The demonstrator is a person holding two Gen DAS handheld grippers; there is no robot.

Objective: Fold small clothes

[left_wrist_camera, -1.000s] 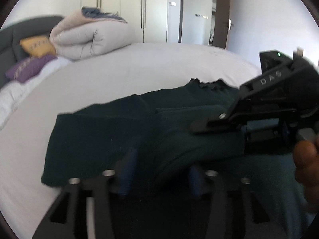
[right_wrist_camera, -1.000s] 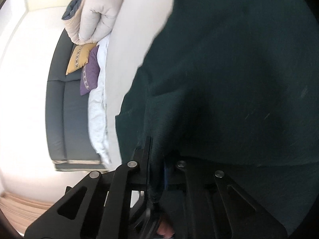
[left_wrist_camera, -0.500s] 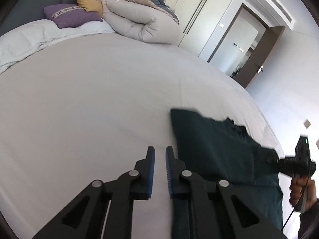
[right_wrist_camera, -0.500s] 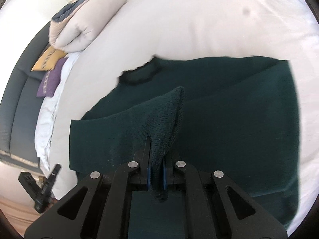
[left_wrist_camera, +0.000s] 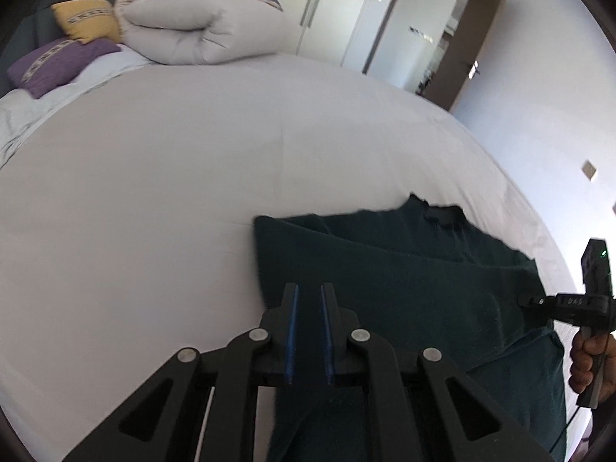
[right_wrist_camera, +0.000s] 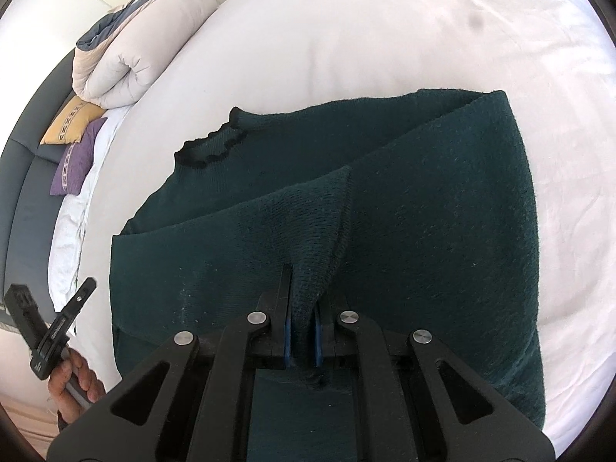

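A dark green knit sweater (right_wrist_camera: 423, 200) lies on the white bed, its sides folded in and its frilled neck (right_wrist_camera: 210, 146) toward the pillows. It also shows in the left wrist view (left_wrist_camera: 404, 269). My right gripper (right_wrist_camera: 304, 296) is shut on a pinched fold of the sweater (right_wrist_camera: 315, 238) and lifts it a little; it appears at the right edge of the left wrist view (left_wrist_camera: 539, 302). My left gripper (left_wrist_camera: 308, 300) hangs over the sweater's left edge, jaws slightly apart with nothing between them. It shows at the lower left of the right wrist view (right_wrist_camera: 82, 292).
A rolled beige duvet (left_wrist_camera: 192, 27) lies at the head of the bed with a yellow pillow (left_wrist_camera: 86, 21) and a purple pillow (left_wrist_camera: 57, 63). White sheet (left_wrist_camera: 154, 192) spreads left of the sweater. A door (left_wrist_camera: 473, 38) stands beyond the bed.
My left gripper let go of the sweater and drew back to its left edge, jaws a little wider. My right gripper pulled away, still holding its fold.
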